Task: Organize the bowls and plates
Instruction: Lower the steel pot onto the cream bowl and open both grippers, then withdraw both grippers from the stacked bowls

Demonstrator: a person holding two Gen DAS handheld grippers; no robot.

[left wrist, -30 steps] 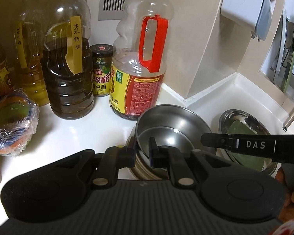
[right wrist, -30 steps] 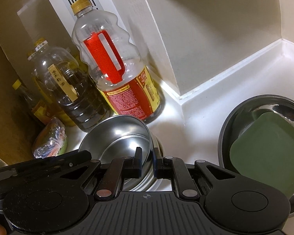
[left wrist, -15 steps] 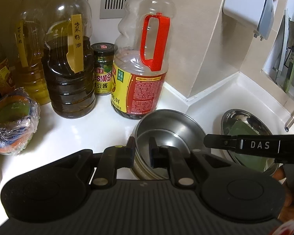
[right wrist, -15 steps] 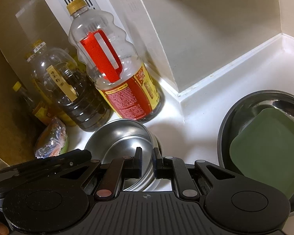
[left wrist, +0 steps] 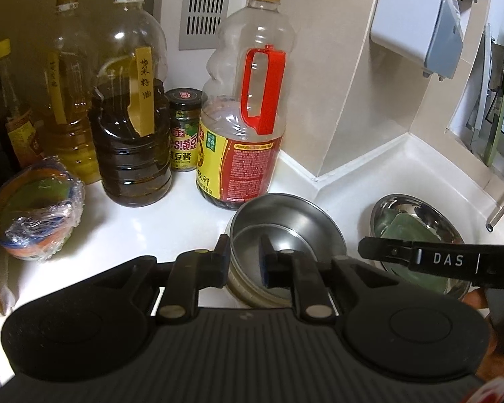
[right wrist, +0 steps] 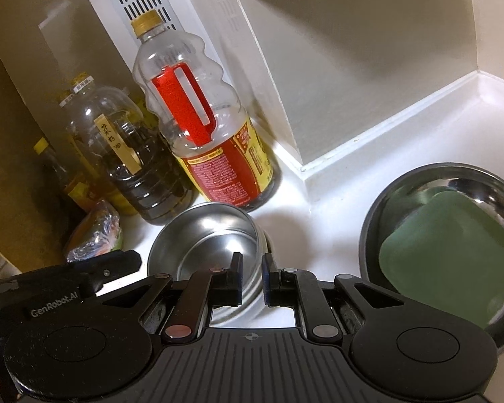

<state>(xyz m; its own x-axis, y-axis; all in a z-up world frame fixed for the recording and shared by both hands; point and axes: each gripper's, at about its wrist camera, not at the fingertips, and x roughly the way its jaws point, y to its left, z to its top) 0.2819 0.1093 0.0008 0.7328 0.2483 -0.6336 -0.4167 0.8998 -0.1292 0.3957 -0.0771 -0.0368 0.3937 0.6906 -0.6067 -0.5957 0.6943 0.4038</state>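
Left wrist view showed our left gripper [left wrist: 243,260] astride the near-left rim of the steel bowl [left wrist: 285,225], one finger outside the wall and one inside; its jaws were opening, and with a gap visible on the outer side we judged the rim was being let go rather than pinched. That bowl sat nested on what looked like a stack of pale dishes, only their edges showing beneath it, so we took this as the stacking spot near the back of the white tabletop [left wrist: 144,231].

From the right wrist view, our right gripper [right wrist: 252,280] straddled the opposite side of the same bowl [right wrist: 211,235], jaws nearly closed; whether the pads pressed the rim we could not tell.

Toward the right side of the tabletop a wider steel basin [right wrist: 470,184] held a green square plate [right wrist: 447,245], apart from the stack.

Room was tight behind: the red-handled sauce bottle [left wrist: 242,141] stood just beside the bowl's far rim, with the dark oil bottle [left wrist: 134,134] and a small jar [left wrist: 184,131] alongside. A cling-wrapped bowl [left wrist: 37,215] sat toward the left edge. Open tabletop lay between stack and basin, the easier way out.
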